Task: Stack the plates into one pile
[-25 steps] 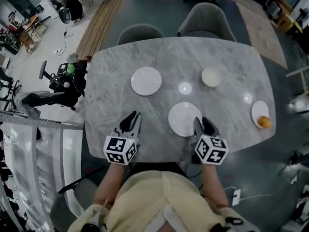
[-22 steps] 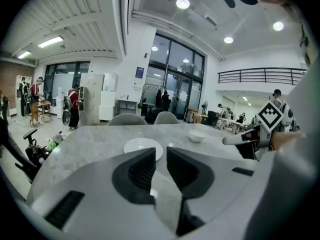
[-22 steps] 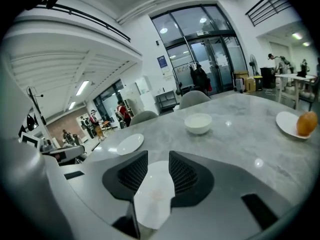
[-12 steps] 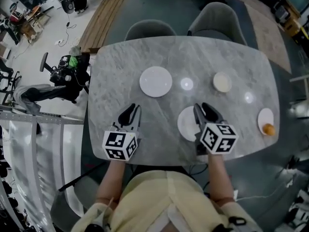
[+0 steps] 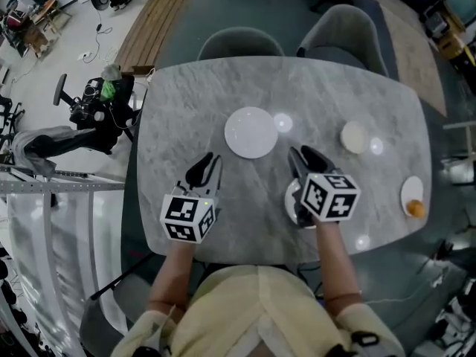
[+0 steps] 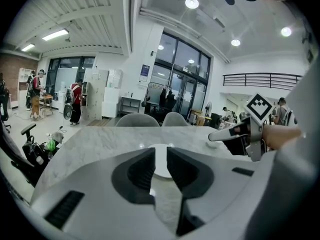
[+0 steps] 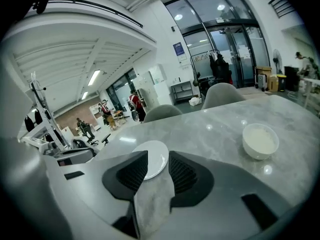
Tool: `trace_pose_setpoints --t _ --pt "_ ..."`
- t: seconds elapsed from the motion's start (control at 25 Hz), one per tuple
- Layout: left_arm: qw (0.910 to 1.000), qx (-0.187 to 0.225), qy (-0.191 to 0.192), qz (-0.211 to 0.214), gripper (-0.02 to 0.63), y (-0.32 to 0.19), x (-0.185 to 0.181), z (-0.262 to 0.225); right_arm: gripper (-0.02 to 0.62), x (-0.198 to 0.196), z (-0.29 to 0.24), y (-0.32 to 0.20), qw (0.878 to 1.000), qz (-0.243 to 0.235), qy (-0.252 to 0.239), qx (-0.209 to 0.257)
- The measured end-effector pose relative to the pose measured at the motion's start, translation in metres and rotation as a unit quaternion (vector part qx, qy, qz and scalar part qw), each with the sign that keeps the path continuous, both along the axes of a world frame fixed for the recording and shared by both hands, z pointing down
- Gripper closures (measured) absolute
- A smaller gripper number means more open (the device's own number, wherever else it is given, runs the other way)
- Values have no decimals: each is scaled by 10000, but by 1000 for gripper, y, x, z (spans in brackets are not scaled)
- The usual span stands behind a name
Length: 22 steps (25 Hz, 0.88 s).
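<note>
A white plate [image 5: 251,132] lies in the middle of the grey marble table [image 5: 186,103]. It also shows past the jaws in the left gripper view [image 6: 161,158] and the right gripper view [image 7: 155,151]. A second white plate [image 5: 289,198] lies nearer me, mostly hidden under my right gripper [image 5: 303,158]. That gripper is open and holds nothing, its tips just right of the far plate. Below and left of the far plate, my left gripper [image 5: 204,171] hovers with a narrow gap between its jaws and nothing in it.
A small white bowl [image 5: 354,137] stands at the right, also in the right gripper view [image 7: 259,140]. A little plate with an orange [image 5: 411,197] sits near the table's right edge. Two grey chairs [image 5: 240,42] stand at the far side.
Both grippers have moved forward over the table. The right one now covers the near plate, with its tips past it. The left one is closer to the far plate.
</note>
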<state>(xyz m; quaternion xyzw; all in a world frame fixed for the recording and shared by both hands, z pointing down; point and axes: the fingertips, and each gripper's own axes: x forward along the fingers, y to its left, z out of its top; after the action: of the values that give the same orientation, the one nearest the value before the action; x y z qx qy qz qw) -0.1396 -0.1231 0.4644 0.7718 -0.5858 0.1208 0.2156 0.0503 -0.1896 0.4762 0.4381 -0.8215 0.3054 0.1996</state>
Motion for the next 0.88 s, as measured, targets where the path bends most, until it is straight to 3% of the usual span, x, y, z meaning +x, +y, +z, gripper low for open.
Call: trace_pose_setpoints --t 0.32,0.88 --pt "9999 -129 75 -21 541 -17 -19 25 485 -31 44 -18 9988 -52 309 -383" --pt "9992 -279 273 17 541 -33 -27 52 483 -43 97 -44 9923 292 767 -923"
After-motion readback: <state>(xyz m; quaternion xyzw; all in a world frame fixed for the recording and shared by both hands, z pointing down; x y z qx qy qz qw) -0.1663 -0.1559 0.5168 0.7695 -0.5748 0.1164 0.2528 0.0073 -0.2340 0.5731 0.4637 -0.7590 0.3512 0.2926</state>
